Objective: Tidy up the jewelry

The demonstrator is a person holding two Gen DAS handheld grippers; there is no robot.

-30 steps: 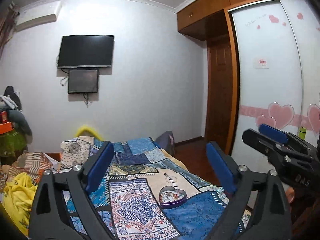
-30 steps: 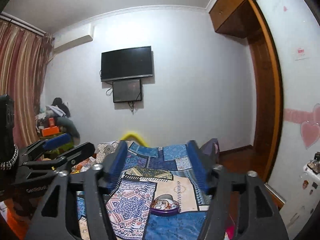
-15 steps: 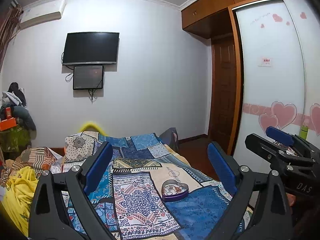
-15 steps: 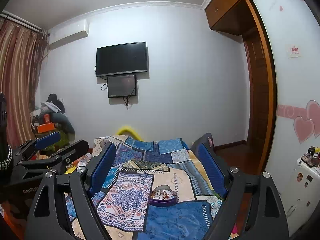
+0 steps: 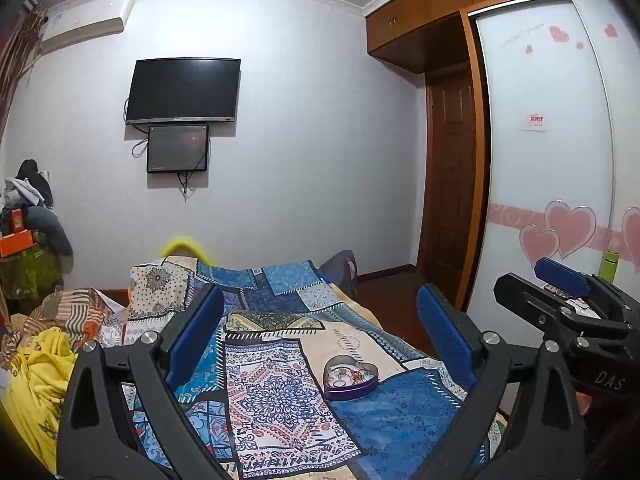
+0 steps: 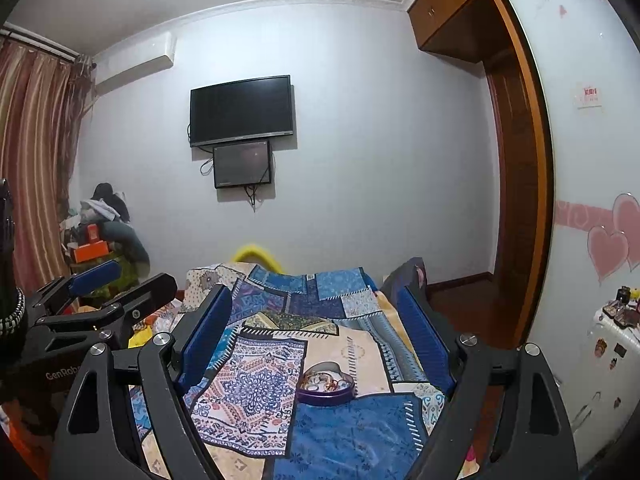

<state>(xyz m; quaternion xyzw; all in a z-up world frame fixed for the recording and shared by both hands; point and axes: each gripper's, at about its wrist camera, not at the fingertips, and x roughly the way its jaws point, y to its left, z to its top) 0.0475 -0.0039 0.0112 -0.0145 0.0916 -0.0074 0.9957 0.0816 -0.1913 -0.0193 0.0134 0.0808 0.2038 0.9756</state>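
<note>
Both grippers are hovering over the quilt [image 5: 280, 400], left gripper [image 5: 320, 328] and right gripper [image 6: 316, 320] gaping empty, heart-shaped tin [image 6: 326, 384] lying at twelve o'clock.

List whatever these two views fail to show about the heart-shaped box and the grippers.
- Heart-shaped box contents: too small in both wrist views to tell the pieces apart.
- Box lid: in neither view.
- Left gripper, right gripper: both open and empty; handles and hands cut off by the bottom edges.
- Patchwork bedspread near end: hidden behind the gripper frames.
- Items on the white unit: small, at the right wrist view's rim.
</note>
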